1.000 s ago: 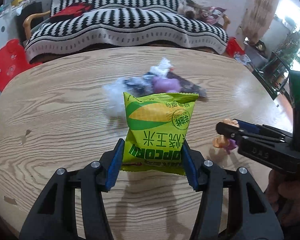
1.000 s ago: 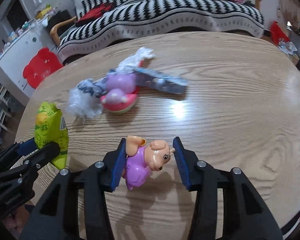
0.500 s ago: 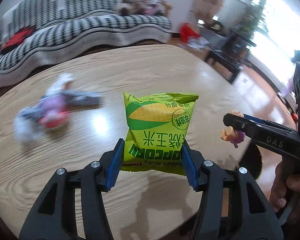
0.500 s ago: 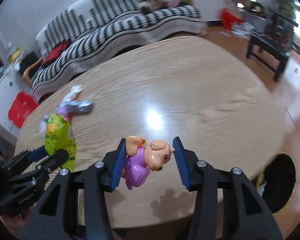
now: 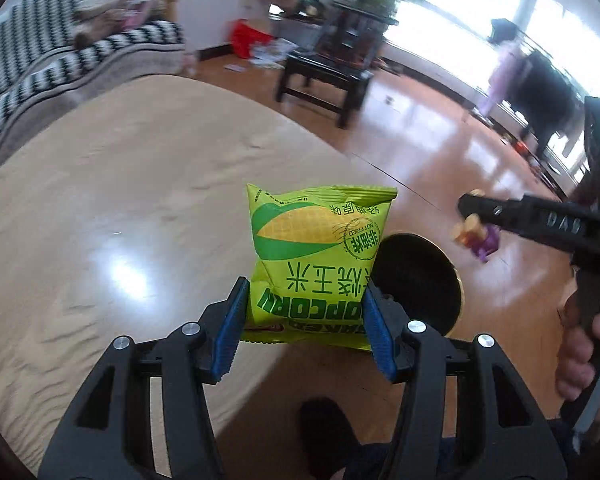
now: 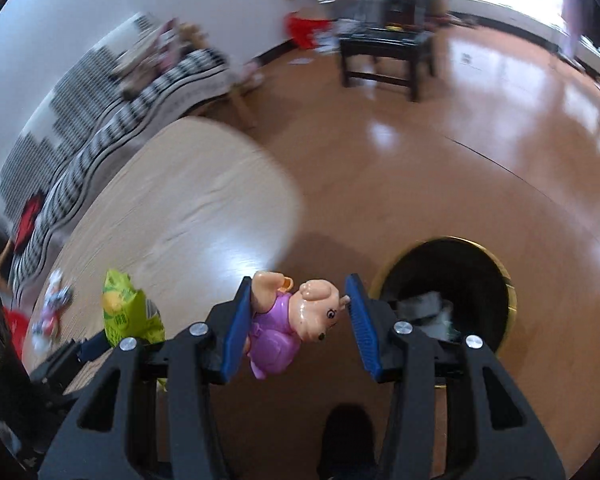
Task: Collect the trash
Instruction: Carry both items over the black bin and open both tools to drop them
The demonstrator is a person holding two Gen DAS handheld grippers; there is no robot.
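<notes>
While the black plastic left gripper pinches the lower edge of a glossy yellow-green foil popcorn bag between its ribbed blue pads, the pillow-shaped packet stands upright above the near right edge of the pale oval wood-grain table. Printed on the bag are a yellow corn cob, a green band and upside-down lettering; its crimped top seam points to the far side. Just behind and to the right of the bag, down on the polished orange-brown floor, stands a round black bin with a thin brass-coloured rim.

From the right wrist view, the black right gripper clamps a small glossy plastic pig figure in a purple dress, lying sideways between the blue pads, its peach head against the right pad and its feet against the left. The figure hangs over bare floor, just left of the bin's open mouth, in which crumpled pale scraps show. To the far left on the table lies a blurred heap of crinkled wrappers. A hand grips the right gripper's handle at the right edge of the left wrist view. Beyond the table stretches a sofa draped in a black-and-white striped knitted cover, and farther right a dark wooden low table stands on the shiny floor.
</notes>
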